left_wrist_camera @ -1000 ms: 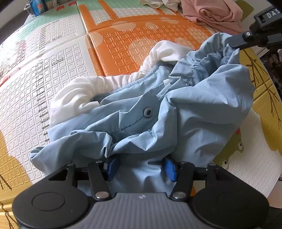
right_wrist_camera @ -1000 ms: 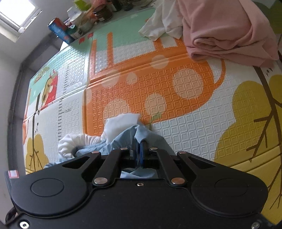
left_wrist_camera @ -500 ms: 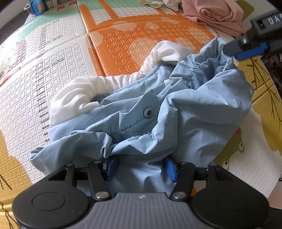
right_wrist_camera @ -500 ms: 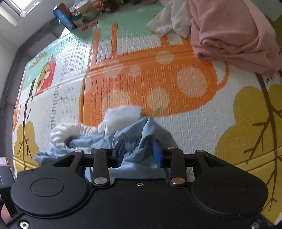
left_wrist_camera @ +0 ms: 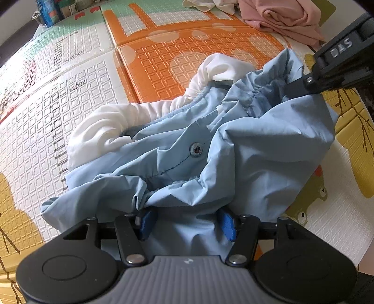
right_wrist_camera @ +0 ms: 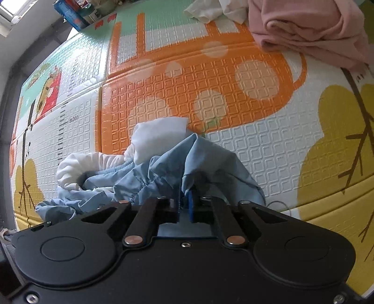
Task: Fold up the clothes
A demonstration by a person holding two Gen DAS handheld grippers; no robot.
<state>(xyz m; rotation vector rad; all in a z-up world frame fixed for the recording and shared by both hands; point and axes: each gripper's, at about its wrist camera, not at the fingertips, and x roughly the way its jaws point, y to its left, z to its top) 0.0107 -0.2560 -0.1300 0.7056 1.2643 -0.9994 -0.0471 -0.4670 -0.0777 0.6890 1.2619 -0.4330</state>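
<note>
While crumpled on the mat (left_wrist_camera: 70, 98), blue garment (left_wrist_camera: 268, 159) between parted left gripper (left_wrist_camera: 187, 221); right gripper (right_wrist_camera: 185, 201) clamped on its edge

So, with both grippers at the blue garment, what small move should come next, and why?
Probably lift the right gripper a little, up and away from the left one. It is shut on an edge of the blue garment, which lies bunched on the mat. The left gripper stands open around the near fabric, so it likely must close first.

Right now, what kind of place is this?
Probably a home, likely a playroom or living-room floor. A patterned foam play mat covers the surface, loose laundry lies on it, a blue garment and a pink pile, and household clutter lines the far edge.
</note>
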